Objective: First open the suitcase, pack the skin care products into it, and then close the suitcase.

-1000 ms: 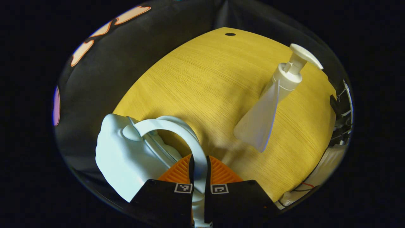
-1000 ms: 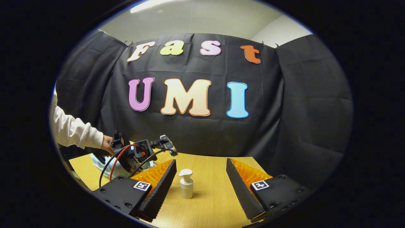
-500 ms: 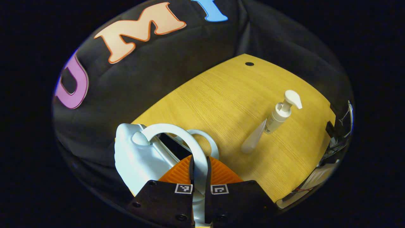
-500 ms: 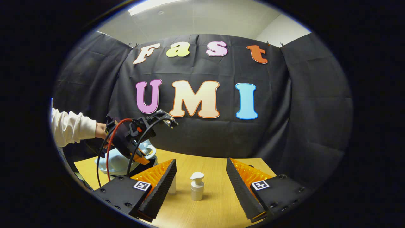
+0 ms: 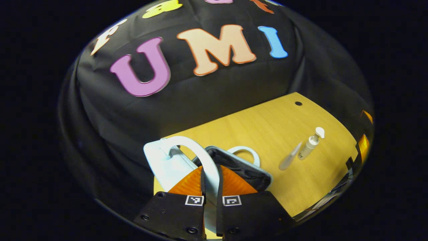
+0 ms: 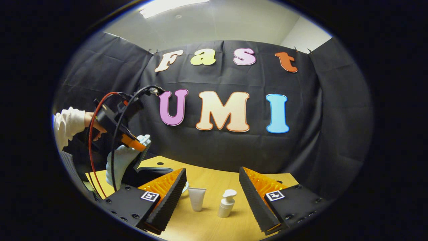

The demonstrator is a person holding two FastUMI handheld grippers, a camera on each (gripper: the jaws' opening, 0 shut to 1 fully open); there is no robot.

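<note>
Left gripper view: my left gripper (image 5: 210,187) clamps the pale-blue suitcase lid handle (image 5: 200,154); I should lift along the hinge arc, exposing the dark lining (image 5: 240,167).

Right gripper view: my right gripper (image 6: 212,197) gapes empty above a soft tube (image 6: 196,199) and rigid pump bottle (image 6: 226,203), upright on the wooden table (image 6: 214,224).

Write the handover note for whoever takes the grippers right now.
Left gripper: shut on the handle of the suitcase lid, which it holds raised.
Right gripper: open, holds nothing, low over the table.
Suitcase base: open on the table, dark lining showing.
Pump bottle and tube: standing on the table beside the suitcase.
Done: suitcase opened. Left: pack both products, close the lid.
</note>
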